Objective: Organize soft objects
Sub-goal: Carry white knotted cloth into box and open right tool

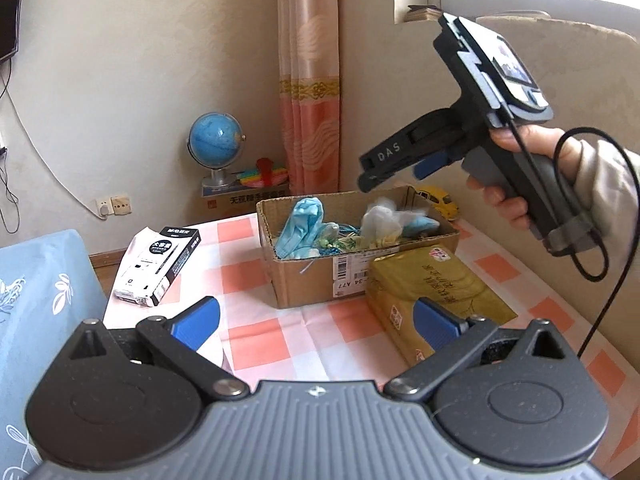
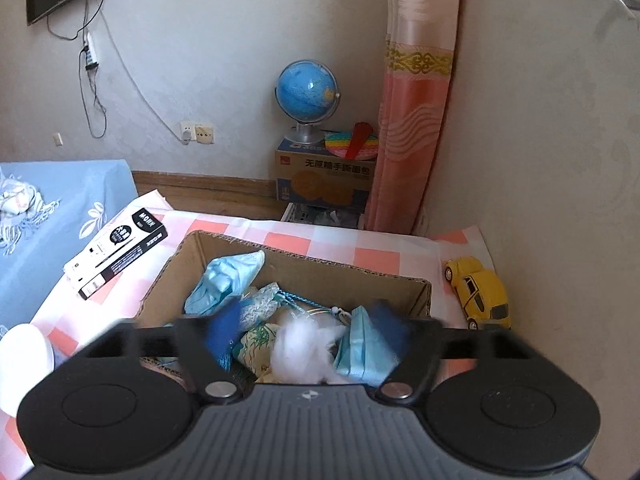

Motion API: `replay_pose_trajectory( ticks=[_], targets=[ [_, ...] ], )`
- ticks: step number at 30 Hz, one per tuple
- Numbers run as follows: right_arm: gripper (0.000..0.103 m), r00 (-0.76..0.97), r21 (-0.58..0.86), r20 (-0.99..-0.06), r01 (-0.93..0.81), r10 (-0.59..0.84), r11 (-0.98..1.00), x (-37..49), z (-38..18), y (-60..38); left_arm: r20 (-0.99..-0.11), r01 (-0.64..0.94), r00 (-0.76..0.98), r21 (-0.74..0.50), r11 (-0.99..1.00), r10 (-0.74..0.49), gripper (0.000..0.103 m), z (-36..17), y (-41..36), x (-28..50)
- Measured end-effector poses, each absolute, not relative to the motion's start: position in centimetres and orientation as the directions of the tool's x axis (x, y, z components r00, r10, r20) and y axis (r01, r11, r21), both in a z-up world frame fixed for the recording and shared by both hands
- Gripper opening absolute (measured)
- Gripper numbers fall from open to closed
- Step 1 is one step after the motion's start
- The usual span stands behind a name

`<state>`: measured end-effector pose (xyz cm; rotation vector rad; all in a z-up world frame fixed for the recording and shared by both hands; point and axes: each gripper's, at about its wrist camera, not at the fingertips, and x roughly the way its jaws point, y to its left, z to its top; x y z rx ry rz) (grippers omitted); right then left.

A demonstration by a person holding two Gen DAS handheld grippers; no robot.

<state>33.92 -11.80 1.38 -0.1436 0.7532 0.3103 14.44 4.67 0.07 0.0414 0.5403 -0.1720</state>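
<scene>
Hidden or unclear: in the right wrist view the right gripper (image 2: 308,330) has blurred blue fingertips (image 2: 224,326), and its body cuts off the near wall of the cardboard box (image 2: 304,266). The white cotton tuft (image 2: 304,346) is soft-edged; whether it touches anything beneath cannot be told. The lower contents of the box are a tangle, hard to separate.

Position of task items: the cotton tuft lies in the box, in line between the right gripper's spread fingers, with neither pad pressing on it. Blue face masks (image 2: 228,280) and a patterned pouch (image 2: 256,342) lie in the same box. The right gripper stands apart-jawed, holding nothing.

Differences between views: the left wrist view shows the right gripper (image 1: 394,174) from outside, held in a hand (image 1: 520,176) above the far right corner of the box (image 1: 304,284), pointing down into it. It also shows a gold packet (image 1: 432,280) touching the box front, unseen from the right wrist. The left gripper (image 1: 316,320) has its jaws wide and empty, over the checked cloth (image 1: 248,276), well short of the box. The black-and-white carton (image 1: 156,268) lies left of the box. The yellow toy car (image 2: 478,292) is plain only in the right wrist view.
</scene>
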Motion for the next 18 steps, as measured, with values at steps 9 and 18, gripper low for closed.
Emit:
replay_pose_trajectory(
  ticks=[9, 18],
  targets=[
    [0.103, 0.674, 0.05, -0.708, -0.248, 0.209, 0.968, 30.4, 2.1, -14.4, -0.52, 0.162, 0.841, -0.017, 0.987, -0.147, 0.103, 0.6, 4.4, 14.0],
    [0.103, 0.645, 0.029, -0.758, -0.115, 0.097, 0.993, 22.3, 2.9, -16.2, -0.57, 0.093, 0.817, -0.018, 0.995, -0.087, 0.102, 1.5, 4.4, 13.5]
  ],
)
